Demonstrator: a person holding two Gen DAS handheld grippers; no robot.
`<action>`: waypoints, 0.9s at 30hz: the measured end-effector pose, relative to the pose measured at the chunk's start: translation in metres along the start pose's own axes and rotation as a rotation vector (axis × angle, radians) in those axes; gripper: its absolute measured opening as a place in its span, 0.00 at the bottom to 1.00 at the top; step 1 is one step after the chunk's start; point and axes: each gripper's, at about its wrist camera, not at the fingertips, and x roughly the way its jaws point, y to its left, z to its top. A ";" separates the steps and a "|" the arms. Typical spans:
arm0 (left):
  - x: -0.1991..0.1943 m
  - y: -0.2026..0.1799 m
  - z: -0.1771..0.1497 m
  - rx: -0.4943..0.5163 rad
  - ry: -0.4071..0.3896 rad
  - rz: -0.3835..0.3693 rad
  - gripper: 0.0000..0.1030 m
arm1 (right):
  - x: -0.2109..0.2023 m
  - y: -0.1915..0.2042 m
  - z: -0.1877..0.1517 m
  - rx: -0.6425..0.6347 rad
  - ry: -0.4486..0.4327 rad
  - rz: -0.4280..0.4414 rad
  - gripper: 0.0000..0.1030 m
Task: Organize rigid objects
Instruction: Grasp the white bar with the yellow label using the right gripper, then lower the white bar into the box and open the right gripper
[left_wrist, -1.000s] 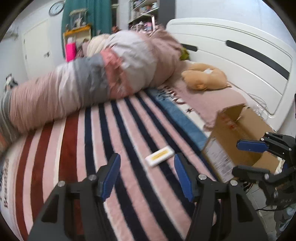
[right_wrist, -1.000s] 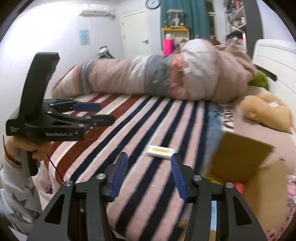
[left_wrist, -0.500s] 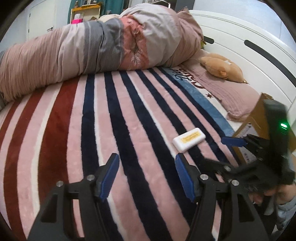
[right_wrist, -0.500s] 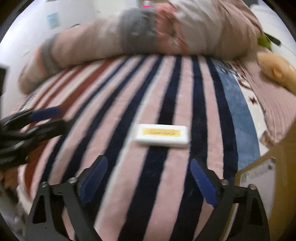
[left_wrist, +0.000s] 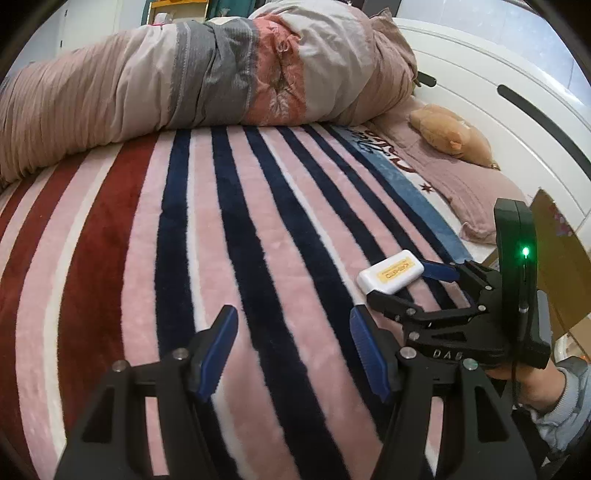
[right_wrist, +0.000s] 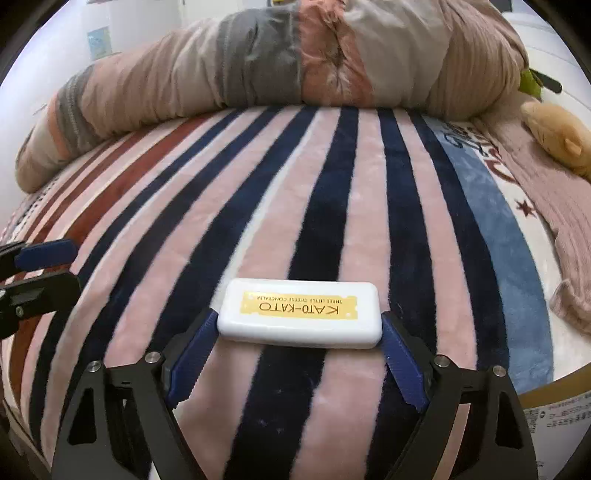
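Note:
A white flat case with a yellow label (right_wrist: 300, 313) lies on the striped blanket (right_wrist: 258, 206). My right gripper (right_wrist: 297, 326) is open wide, with its blue fingertips at the two short ends of the case, touching or nearly touching. The left wrist view shows the case (left_wrist: 390, 271) with the right gripper (left_wrist: 408, 284) around it. My left gripper (left_wrist: 293, 341) is open and empty, hovering over the blanket to the left of the case. It shows at the left edge of the right wrist view (right_wrist: 40, 266).
A rolled duvet (left_wrist: 207, 77) lies across the far side of the bed. A tan plush toy (left_wrist: 448, 133) rests on a pink pillow by the white headboard (left_wrist: 517, 110). A cardboard box (left_wrist: 557, 266) stands at the bed's right edge, behind the right gripper.
My right gripper has moved forward and down until its open fingers flank the white case. My left gripper has lowered slightly towards the blanket and stays open.

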 end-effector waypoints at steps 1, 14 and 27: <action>-0.002 -0.002 0.000 0.000 -0.002 -0.012 0.58 | -0.003 0.003 0.000 -0.016 -0.007 0.003 0.82; -0.066 -0.068 0.014 0.053 -0.065 -0.270 0.56 | -0.144 0.056 -0.015 -0.242 -0.236 0.155 0.82; -0.114 -0.201 0.039 0.244 -0.123 -0.357 0.42 | -0.256 -0.001 -0.041 -0.208 -0.403 0.079 0.82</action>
